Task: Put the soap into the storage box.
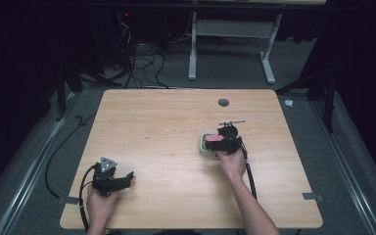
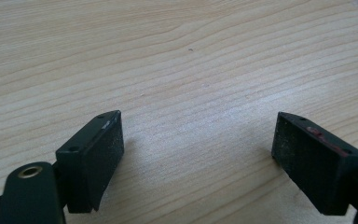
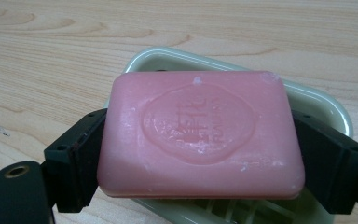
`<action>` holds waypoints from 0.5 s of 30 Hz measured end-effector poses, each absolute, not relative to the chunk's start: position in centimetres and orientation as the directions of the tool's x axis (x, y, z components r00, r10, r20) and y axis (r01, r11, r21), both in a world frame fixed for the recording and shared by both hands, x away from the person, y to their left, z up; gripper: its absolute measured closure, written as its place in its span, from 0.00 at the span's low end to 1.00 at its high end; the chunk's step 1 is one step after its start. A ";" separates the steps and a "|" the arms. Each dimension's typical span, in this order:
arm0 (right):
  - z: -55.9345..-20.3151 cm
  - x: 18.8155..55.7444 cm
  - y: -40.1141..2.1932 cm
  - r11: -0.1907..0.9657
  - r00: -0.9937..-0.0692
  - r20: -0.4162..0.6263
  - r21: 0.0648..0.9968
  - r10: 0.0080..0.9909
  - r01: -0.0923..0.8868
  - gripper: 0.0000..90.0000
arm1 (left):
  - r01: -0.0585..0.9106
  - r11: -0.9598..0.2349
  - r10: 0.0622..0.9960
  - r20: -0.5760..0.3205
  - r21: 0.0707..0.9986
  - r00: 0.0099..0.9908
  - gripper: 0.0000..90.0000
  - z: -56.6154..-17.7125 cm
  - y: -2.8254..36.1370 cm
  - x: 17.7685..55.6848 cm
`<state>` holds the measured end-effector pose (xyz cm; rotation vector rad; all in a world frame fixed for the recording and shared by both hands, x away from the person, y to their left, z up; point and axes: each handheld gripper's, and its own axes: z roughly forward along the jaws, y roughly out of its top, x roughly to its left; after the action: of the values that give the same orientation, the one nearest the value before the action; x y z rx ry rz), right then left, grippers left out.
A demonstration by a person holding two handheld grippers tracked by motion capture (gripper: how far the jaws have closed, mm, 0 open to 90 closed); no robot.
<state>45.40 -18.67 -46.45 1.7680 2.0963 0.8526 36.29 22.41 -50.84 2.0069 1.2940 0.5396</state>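
A pink bar of soap (image 3: 200,133) with an embossed stamp is clamped by its short ends between the jaws of my right gripper (image 3: 200,161), directly over a pale green soap dish (image 3: 328,105). From above, the soap (image 1: 214,139) and dish (image 1: 203,147) sit right of the table's middle, with the right gripper (image 1: 226,141) over them. I cannot tell whether the soap touches the dish. My left gripper (image 1: 129,176) rests near the front left of the table; its jaws (image 2: 198,158) stand wide apart over bare wood with nothing between them.
The wooden table (image 1: 166,127) has a small dark round grommet (image 1: 223,102) near its far edge. Cables (image 1: 142,63) and a white desk frame (image 1: 230,44) lie on the floor beyond the table.
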 end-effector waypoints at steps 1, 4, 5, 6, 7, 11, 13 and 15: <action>-46.5 45.4 -18.7 0.081 -0.218 0.166 0.587 0.962 0.805 0.15 | 0.626 -0.275 0.907 -0.018 0.730 0.420 0.19 -50.8 22.4 36.3; -46.7 45.4 -18.8 0.076 -0.210 0.167 0.582 0.963 0.809 0.15 | 0.625 -0.275 0.907 -0.018 0.730 0.420 0.19 -50.8 22.4 36.3; -46.8 45.4 -18.9 0.074 -0.207 0.167 0.582 0.964 0.810 0.15 | 0.625 -0.275 0.907 -0.018 0.730 0.420 0.19 -50.8 22.4 36.3; -46.9 45.4 -18.9 0.070 -0.203 0.169 0.580 0.964 0.812 0.15 | 0.625 -0.275 0.907 -0.018 0.731 0.420 0.19 -50.8 22.4 36.3; -46.9 45.4 -18.9 0.070 -0.204 0.168 0.583 0.964 0.810 0.15 | 0.625 -0.275 0.907 -0.018 0.730 0.420 0.19 -50.8 22.4 36.3; -46.9 45.4 -19.0 0.066 -0.197 0.164 0.583 0.967 0.810 0.15 | 0.625 -0.275 0.907 -0.018 0.730 0.420 0.19 -50.8 22.4 36.3; -46.9 45.4 -19.0 0.070 -0.200 0.162 0.585 0.966 0.808 0.15 | 0.625 -0.275 0.907 -0.018 0.730 0.420 0.19 -50.8 22.4 36.3; -47.0 45.5 -19.0 0.074 -0.203 0.157 0.587 0.967 0.806 0.15 | 0.625 -0.275 0.907 -0.018 0.730 0.420 0.19 -50.8 22.4 36.3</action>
<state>45.45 -19.00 -46.97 1.7814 2.0805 0.8364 36.29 22.41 -50.84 2.0074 1.2932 0.5394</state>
